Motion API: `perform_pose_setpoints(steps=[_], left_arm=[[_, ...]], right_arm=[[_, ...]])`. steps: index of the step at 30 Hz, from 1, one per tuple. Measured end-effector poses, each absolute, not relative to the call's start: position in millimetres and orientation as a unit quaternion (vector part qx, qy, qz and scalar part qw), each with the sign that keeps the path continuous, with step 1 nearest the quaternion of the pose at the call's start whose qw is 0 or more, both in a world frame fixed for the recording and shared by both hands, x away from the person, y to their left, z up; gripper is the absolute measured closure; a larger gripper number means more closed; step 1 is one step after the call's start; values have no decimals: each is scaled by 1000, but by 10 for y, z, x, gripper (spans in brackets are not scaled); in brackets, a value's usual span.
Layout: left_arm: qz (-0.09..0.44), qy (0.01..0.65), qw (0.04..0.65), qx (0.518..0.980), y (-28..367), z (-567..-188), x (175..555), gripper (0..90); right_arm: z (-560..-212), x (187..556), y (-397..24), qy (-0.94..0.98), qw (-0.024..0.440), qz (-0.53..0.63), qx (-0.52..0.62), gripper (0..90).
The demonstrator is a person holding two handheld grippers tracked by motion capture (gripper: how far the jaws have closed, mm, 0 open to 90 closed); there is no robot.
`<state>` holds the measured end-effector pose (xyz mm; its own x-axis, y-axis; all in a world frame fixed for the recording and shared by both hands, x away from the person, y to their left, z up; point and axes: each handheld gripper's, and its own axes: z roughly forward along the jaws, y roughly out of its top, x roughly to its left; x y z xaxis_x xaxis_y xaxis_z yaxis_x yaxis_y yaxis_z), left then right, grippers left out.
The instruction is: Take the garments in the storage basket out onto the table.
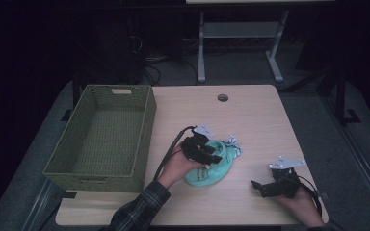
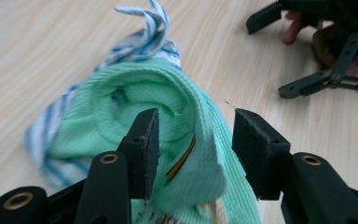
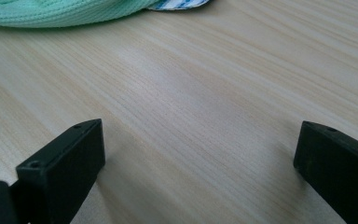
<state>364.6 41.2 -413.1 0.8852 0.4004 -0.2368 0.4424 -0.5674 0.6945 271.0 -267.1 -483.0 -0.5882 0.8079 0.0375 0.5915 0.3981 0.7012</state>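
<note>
Left gripper (image 1: 211,155) over a mint-green knit garment (image 1: 213,166) near the middle of the wooden table (image 1: 250,120), jaws parted about halfway. In the left gripper view, a raised fold of the green garment (image 2: 177,116) stands between the jaws, with a gap at the right pad (image 2: 249,149); hard to tell whether the left pad touches the cloth, so no firm pinch to be seen. Blue-and-white striped cloth (image 2: 135,42) poking out from under the far side of the green one, its full shape hidden and its near edge blurred. Something yellow and a pale tag showing inside the fold, too cut off to name. Right gripper (image 1: 262,187) low on the table well to the right of the garment, jaws spread wide over bare wood; in the right gripper view just the garment's edge (image 3: 60,14) at the top. Green woven basket (image 1: 103,134) at the table's left side. Left forearm in a plaid sleeve (image 1: 137,209), cut off at the bottom edge. Floor and a table frame beyond, dim and hard to read.
</note>
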Motion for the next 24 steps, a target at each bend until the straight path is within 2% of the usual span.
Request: perform_pose_setpoints(steps=[6,12,18,24], left_arm=[[-14,267,406,874,678,-4062,3644,538],[27,296,381,876,865,-4153,3664,706],[40,310,331,890,902,-4332,3722,892],[44,311,293,903,871,-4466,3750,895]], right_arm=[[-4830,2709,-2671,821,156,346,426,14],[-4831,2710,-2671,821,157,346,426,14],[-4830,2710,-2671,821,157,346,426,14],[-4831,2710,-2671,821,157,346,426,14]])
